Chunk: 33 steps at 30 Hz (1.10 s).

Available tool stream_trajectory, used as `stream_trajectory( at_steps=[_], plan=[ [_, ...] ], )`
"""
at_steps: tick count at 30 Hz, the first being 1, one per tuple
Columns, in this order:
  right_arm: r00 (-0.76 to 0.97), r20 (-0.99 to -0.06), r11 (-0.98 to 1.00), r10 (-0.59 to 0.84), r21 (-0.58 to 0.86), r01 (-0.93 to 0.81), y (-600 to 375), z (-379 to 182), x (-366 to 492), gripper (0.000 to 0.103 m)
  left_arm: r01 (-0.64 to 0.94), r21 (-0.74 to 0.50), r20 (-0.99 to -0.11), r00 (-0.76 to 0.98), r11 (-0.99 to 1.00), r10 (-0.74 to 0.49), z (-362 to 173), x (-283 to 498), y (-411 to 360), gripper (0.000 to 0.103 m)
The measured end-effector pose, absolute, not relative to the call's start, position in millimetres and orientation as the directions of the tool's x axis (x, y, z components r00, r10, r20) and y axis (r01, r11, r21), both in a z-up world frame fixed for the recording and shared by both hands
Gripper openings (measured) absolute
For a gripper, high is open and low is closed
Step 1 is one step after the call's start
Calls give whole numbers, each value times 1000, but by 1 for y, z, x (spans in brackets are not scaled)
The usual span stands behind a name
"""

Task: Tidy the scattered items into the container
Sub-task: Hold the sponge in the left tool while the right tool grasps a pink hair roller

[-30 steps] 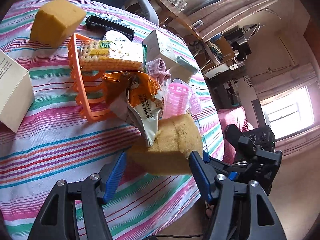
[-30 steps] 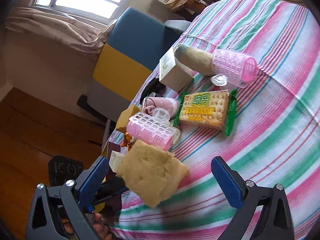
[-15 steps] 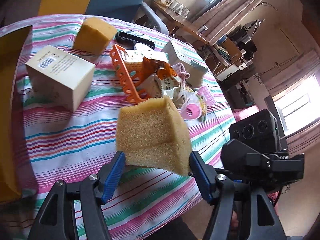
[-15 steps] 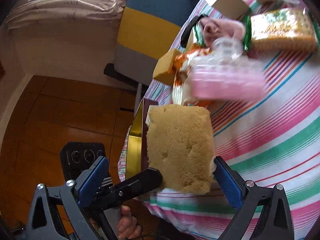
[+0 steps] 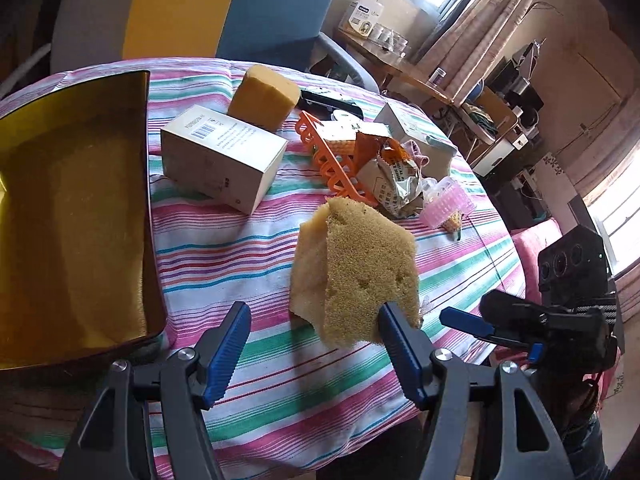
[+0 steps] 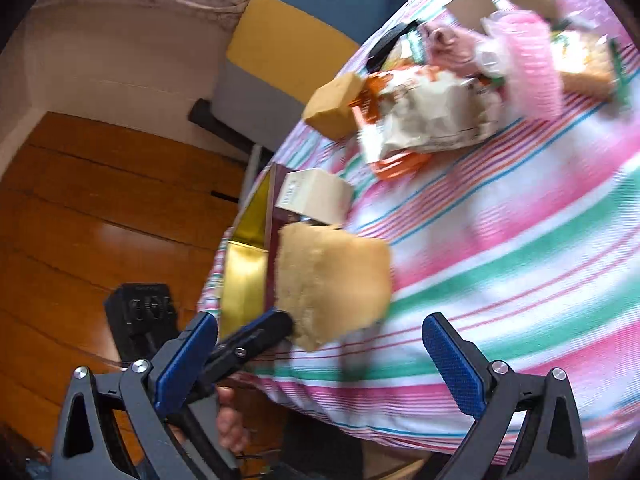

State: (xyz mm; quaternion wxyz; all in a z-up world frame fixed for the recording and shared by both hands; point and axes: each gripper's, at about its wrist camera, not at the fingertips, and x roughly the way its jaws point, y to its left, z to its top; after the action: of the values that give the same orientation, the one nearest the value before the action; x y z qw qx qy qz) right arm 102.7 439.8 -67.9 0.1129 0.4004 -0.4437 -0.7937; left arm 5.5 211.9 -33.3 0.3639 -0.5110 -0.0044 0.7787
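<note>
Carrying step: sponge aloft between table and gold container, touching one finger of the left gripper, grip not discernible; right gripper spread, empty; next move needs release over the container.

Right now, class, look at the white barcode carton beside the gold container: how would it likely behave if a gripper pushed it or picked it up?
The white barcode carton lies flat on its broad face, so it would probably slide rather than tip. Its crisp corners suggest stiff card. The striped tablecloth may drag under it.
</note>
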Motion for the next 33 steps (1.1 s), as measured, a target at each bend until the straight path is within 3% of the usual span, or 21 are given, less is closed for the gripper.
stream_trajectory(
  at_steps=[5, 12, 18, 21, 25, 33],
  plan=[
    [-621, -710, -758, -331, 592, -273, 446, -71, 117, 103, -606, -371, -778, -211, -704, 592, -17, 13, 213, 67],
    [-572, -820, -906, -38, 270, -326, 440, -73, 112, 103, -670, -290, -804, -217, -683, 554, -14, 20, 247, 67],
    [-573, -817, -925, 63, 168, -341, 444, -76, 113, 103, -691, -227, -824, -240, -687, 513, -23, 18, 267, 67],
    [-603, -793, -917, 82, 177, -358, 458, -68, 111, 97, -681, -213, -834, -246, -700, 493, -30, 13, 270, 67],
    [-650, -753, -898, 99, 213, -384, 475, -54, 87, 89, -657, -250, -837, -222, -711, 499, -40, 4, 269, 67],
    [-654, -740, -901, 157, 164, -401, 500, -46, 40, 83, -621, -310, -844, -170, -720, 509, -55, -6, 265, 67]
  ],
)
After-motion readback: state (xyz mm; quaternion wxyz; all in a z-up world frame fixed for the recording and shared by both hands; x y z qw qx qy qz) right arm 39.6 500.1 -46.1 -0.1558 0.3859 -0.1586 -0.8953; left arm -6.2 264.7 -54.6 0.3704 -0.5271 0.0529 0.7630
